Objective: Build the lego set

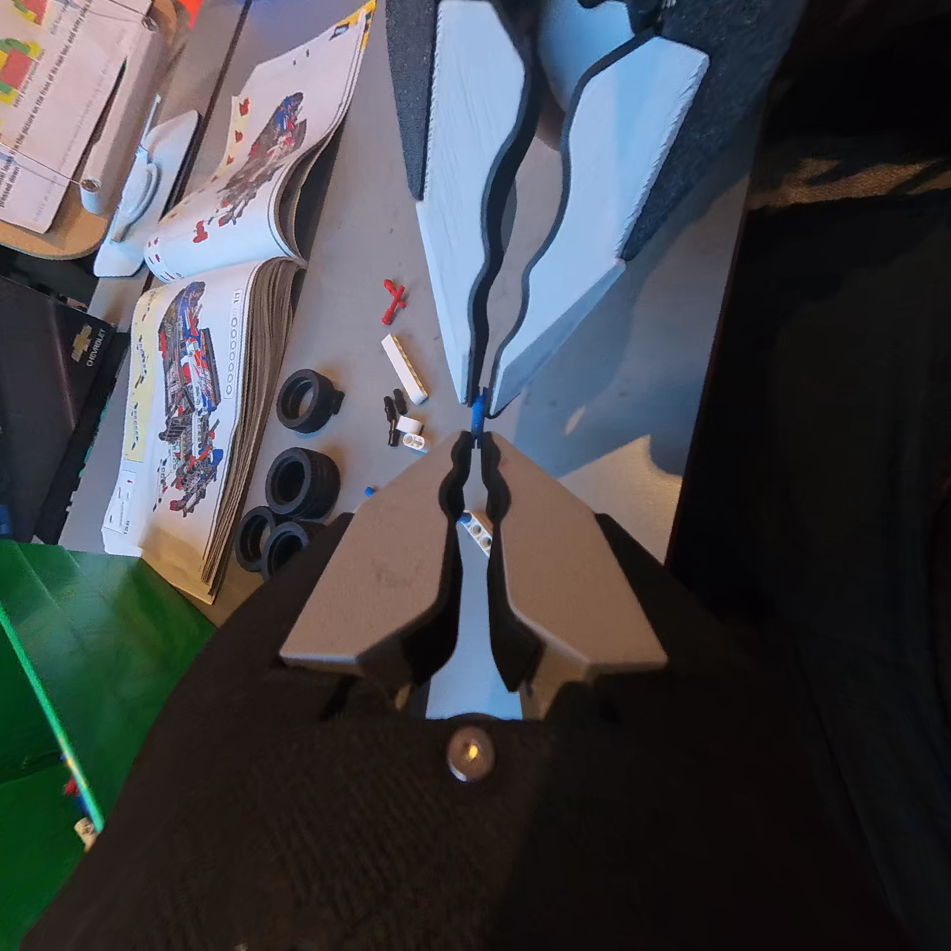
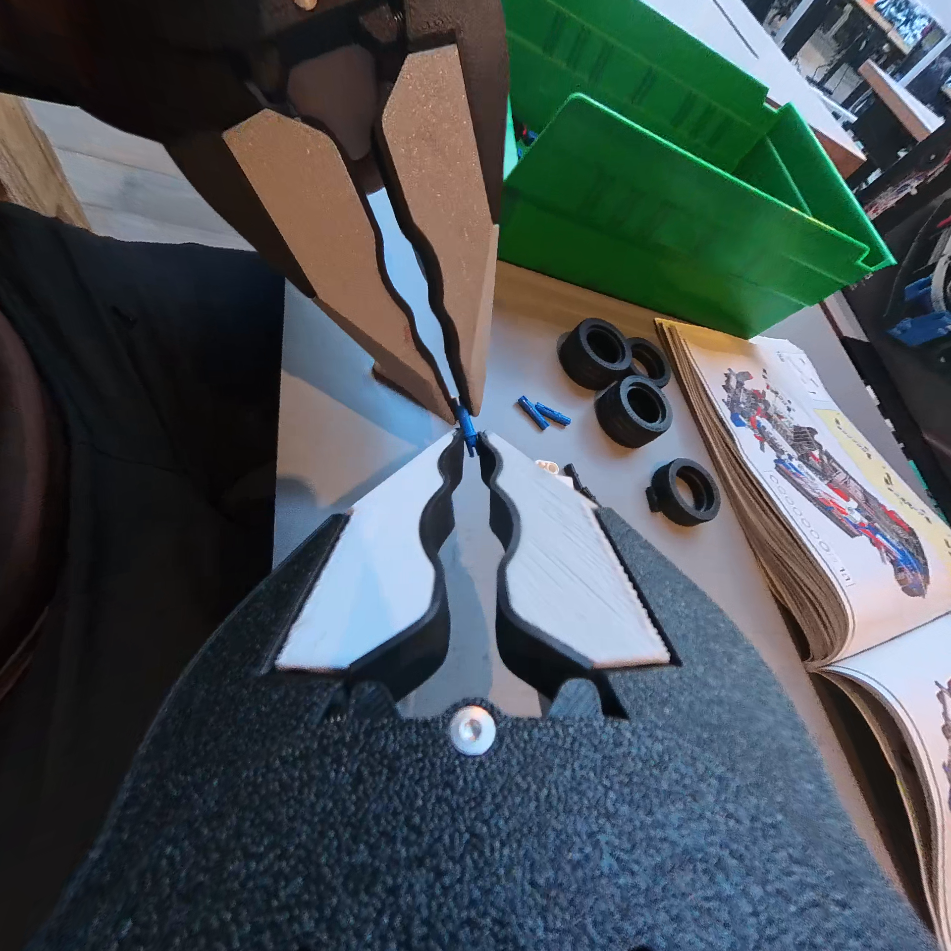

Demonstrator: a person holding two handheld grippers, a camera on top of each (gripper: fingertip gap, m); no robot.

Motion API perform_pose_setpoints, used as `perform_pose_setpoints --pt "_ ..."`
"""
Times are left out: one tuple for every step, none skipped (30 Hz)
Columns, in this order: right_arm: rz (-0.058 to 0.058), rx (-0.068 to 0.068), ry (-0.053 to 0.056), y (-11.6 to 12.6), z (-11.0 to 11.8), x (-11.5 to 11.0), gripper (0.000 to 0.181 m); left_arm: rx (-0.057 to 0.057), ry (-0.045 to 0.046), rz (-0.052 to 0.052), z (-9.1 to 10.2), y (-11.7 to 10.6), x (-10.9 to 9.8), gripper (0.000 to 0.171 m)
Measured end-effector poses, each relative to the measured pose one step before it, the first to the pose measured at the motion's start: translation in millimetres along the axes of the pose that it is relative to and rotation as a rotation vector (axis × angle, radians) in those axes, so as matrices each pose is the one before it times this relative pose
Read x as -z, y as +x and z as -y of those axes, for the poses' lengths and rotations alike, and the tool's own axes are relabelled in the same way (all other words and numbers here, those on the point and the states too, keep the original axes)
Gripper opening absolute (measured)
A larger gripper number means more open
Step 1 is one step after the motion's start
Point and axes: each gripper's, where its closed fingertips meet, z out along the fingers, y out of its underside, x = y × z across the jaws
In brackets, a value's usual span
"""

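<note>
Nearest in the left wrist view: the left gripper (image 1: 476, 437), grey fingers pinched together on the near end of a small blue pin (image 1: 478, 414). Just beyond, tip to tip with it, the right gripper (image 1: 481, 399), white fingers likewise closed on the far end of that pin. Same meeting in the right wrist view, with the blue pin (image 2: 467, 424) held above the table between the right gripper (image 2: 471, 437) and the left gripper (image 2: 463, 406). Hard to tell whether one long pin or two short ones pushed end to end.

Probably mid-handover or re-gripping: passing the pin from one tool to the other to get a better hold before pressing it into a part. Next, presumably, easing off one gripper only while keeping the other tight, then turning the free end toward a hole. Small and smooth, so prone to twisting out or dropping if both let go together.

On the grey table (image 1: 360, 206), left of the grippers: a white beam (image 1: 404, 368), a red piece (image 1: 393, 301), black pins (image 1: 393, 411) and black tyres (image 1: 303, 401). Two spare blue pins (image 2: 543, 411) lying near the tyres. Further left, an open instruction booklet (image 1: 195, 411). Beside the booklet, green bins (image 2: 669, 231).
</note>
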Motion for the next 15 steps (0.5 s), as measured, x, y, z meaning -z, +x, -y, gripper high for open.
perform_pose_setpoints --pt "0.0070 -0.0097 0.0056 -0.43 0.41 -0.06 0.005 -0.0030 0.00262 0.0037 -0.24 0.25 0.54 0.001" --pt "0.0095 -0.0143 0.0045 -0.46 -0.04 -0.53 0.005 -0.0063 -0.00204 0.0054 -0.72 0.31 -0.03 0.001" --pt "0.0065 -0.0153 0.0058 -0.10 -0.16 -0.68 0.006 -0.0059 -0.00183 0.0080 -0.62 -0.15 -0.04 0.001" --pt "0.0029 -0.0162 0.0088 0.72 0.44 -0.33 0.006 -0.0066 0.00520 0.0126 -0.30 -0.91 -0.04 0.002" --pt "0.0104 -0.0191 0.0091 -0.10 0.68 -0.02 0.006 -0.0107 0.01008 0.0077 0.09 -0.20 0.56 0.002" --pt "0.0147 -0.0260 0.0129 -0.41 1.18 0.14 0.006 -0.0201 0.01149 0.0114 0.06 -0.41 1.11 0.002" --pt "0.0152 -0.0349 0.0196 -0.03 2.00 0.27 0.006 -0.0095 0.00410 0.0145 -0.46 -1.10 0.94 0.002" --pt "0.0209 -0.0393 0.0156 -0.37 1.16 0.13 0.006 0.0011 0.00620 0.0041 0.13 0.06 0.74 0.001" --pt "0.0235 -0.0389 0.0141 -0.56 0.88 0.22 0.006 -0.0025 0.00693 0.0019 0.26 0.26 0.82 0.002" --pt "0.0202 -0.0388 0.0186 -0.04 1.44 0.67 0.006 -0.0145 0.01337 0.0134 1.15 -0.94 0.96 0.002" --pt "0.0147 -0.0389 0.0210 0.89 2.41 1.14 0.006 -0.0194 0.00938 0.0221 0.48 -1.87 0.89 0.002" --pt "0.0095 -0.0334 0.0163 1.67 1.99 1.55 0.006 -0.0106 -0.00443 0.0157 -0.84 -1.44 0.38 0.002" --pt "0.0108 -0.0286 0.0141 1.30 1.72 1.69 0.006 -0.0039 -0.00101 0.0046 -0.13 -0.54 0.70 0.002" --pt "0.0112 -0.0275 0.0130 1.00 1.49 1.62 0.006 0.0004 0.01032 0.0028 1.38 -0.46 1.02 0.002" --pt "0.0127 -0.0263 0.0132 0.35 1.51 1.19 0.006 0.0044 0.00395 -0.0005 0.80 -0.36 0.73 0.002"
